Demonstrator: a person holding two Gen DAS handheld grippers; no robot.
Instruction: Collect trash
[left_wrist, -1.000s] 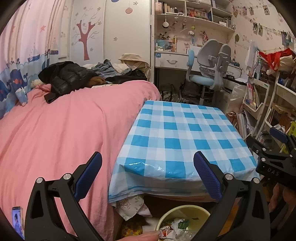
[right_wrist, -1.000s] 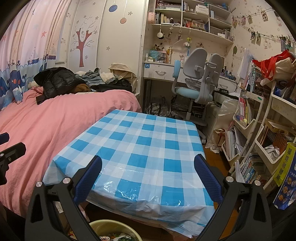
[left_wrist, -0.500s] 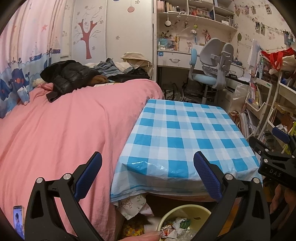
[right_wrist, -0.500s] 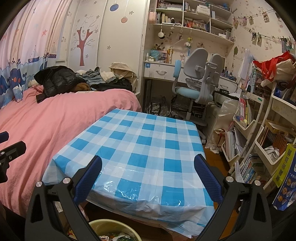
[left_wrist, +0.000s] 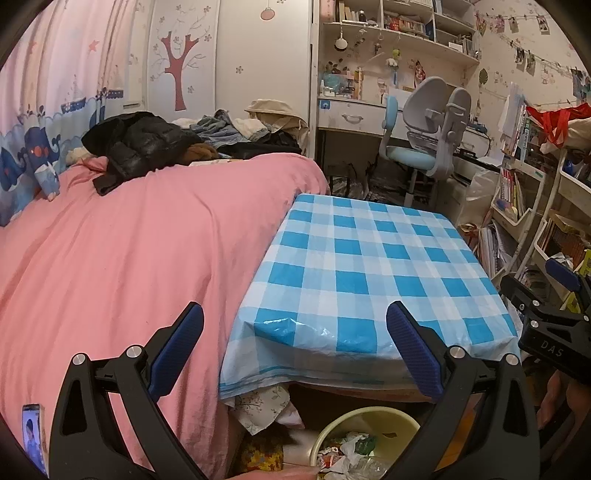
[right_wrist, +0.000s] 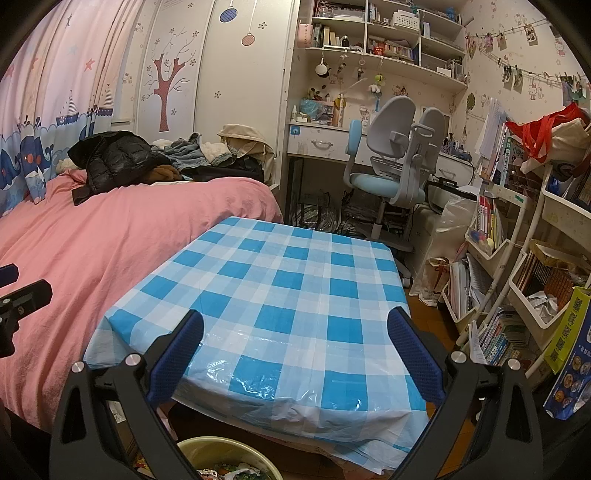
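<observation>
A pale yellow bin (left_wrist: 373, 417) stands on the floor under the near edge of the table, with crumpled wrappers (left_wrist: 347, 456) inside; its rim (right_wrist: 229, 448) also shows in the right wrist view. The table carries a blue-and-white checked plastic cloth (left_wrist: 369, 266) (right_wrist: 295, 295) with nothing on top. My left gripper (left_wrist: 295, 332) hangs open above the table's near left corner and the bin, holding nothing. My right gripper (right_wrist: 295, 332) is open over the table's near edge, also holding nothing. The right gripper's body (left_wrist: 554, 332) shows at the left view's right edge.
A bed with a pink cover (left_wrist: 129, 258) presses against the table's left side, clothes (left_wrist: 147, 147) piled at its far end. A desk chair (right_wrist: 399, 173) and desk stand beyond the table. Shelves of books (right_wrist: 517, 295) crowd the right. A fingertip (left_wrist: 273, 474) shows at the bottom.
The left wrist view has drifted slightly, shifting the table and bed a little down and right in frame. Both grippers stay open; the right view is almost unchanged.
</observation>
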